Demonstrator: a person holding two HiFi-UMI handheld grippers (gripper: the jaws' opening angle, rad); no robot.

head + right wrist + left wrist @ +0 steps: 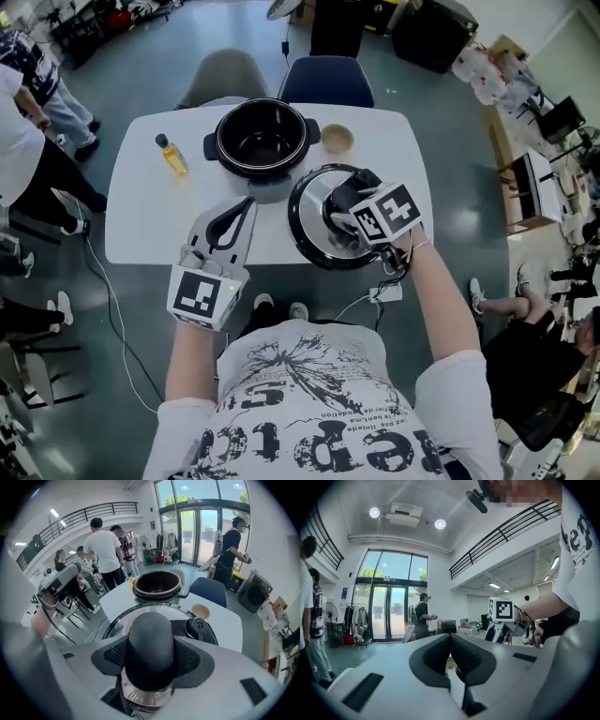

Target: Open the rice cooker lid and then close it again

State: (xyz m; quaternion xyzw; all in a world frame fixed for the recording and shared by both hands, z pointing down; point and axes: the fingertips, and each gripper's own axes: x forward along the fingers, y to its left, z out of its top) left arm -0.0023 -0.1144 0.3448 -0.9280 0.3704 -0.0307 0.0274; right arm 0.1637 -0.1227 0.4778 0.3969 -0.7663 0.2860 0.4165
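Observation:
The black rice cooker pot (pixel 262 139) stands uncovered at the back middle of the white table (pixel 141 225), its dark bowl bare. My right gripper (pixel 342 202) points steeply down, shut on the black knob handle (pixel 151 648) of the round metal lid (pixel 314 202). It holds the lid over the table in front of and to the right of the cooker. In the right gripper view the lid (pixel 140 610) lies under the jaws, with the cooker pot (pixel 157 585) beyond. My left gripper (pixel 246 204) hangs level over the table's front, shut on nothing; its black pads (pixel 464 656) touch.
A small bottle of yellow oil (pixel 172 155) stands left of the cooker and a small tan bowl (pixel 337 140) to its right. Two chairs (pixel 323 82) sit behind the table. Cables (pixel 112 309) trail on the floor at the left. People (pixel 107 550) stand around the room.

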